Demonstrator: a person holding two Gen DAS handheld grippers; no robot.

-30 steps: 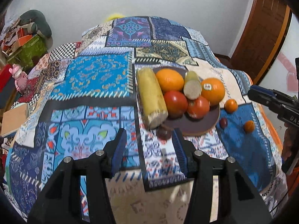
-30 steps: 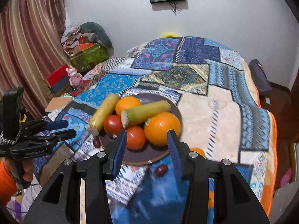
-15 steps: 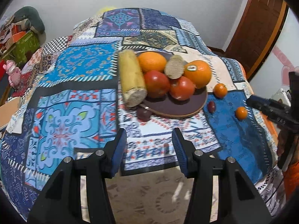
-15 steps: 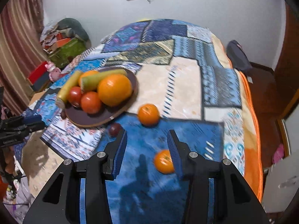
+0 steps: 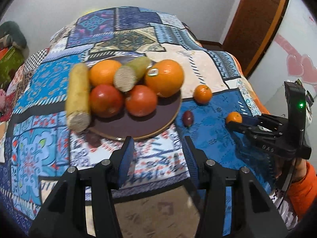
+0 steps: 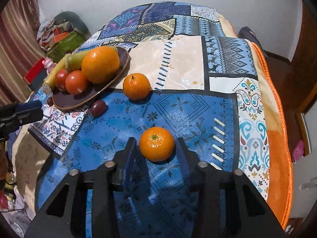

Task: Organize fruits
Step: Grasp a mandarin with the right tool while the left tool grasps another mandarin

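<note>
A dark brown plate (image 5: 142,127) (image 6: 118,69) holds two oranges, two tomatoes and two long cut vegetables. On the blue cloth beside it lie a mandarin (image 5: 202,94) (image 6: 136,86), a dark purple fruit (image 5: 187,118) (image 6: 97,108) and a second mandarin (image 6: 157,143) (image 5: 233,117). My right gripper (image 6: 156,148) is open, with that second mandarin between its fingertips, resting on the cloth. My left gripper (image 5: 157,150) is open and empty, just in front of the plate's near rim.
Another dark fruit (image 5: 93,139) lies at the plate's left front edge. The patchwork cloth (image 6: 178,63) covers a rounded table; its orange-trimmed edge drops off at the right. Boxes and clutter (image 6: 63,37) stand at the far left by a curtain.
My right gripper has moved forward and down so the near mandarin now sits between its fingers. My left gripper has moved closer to the plate.
</note>
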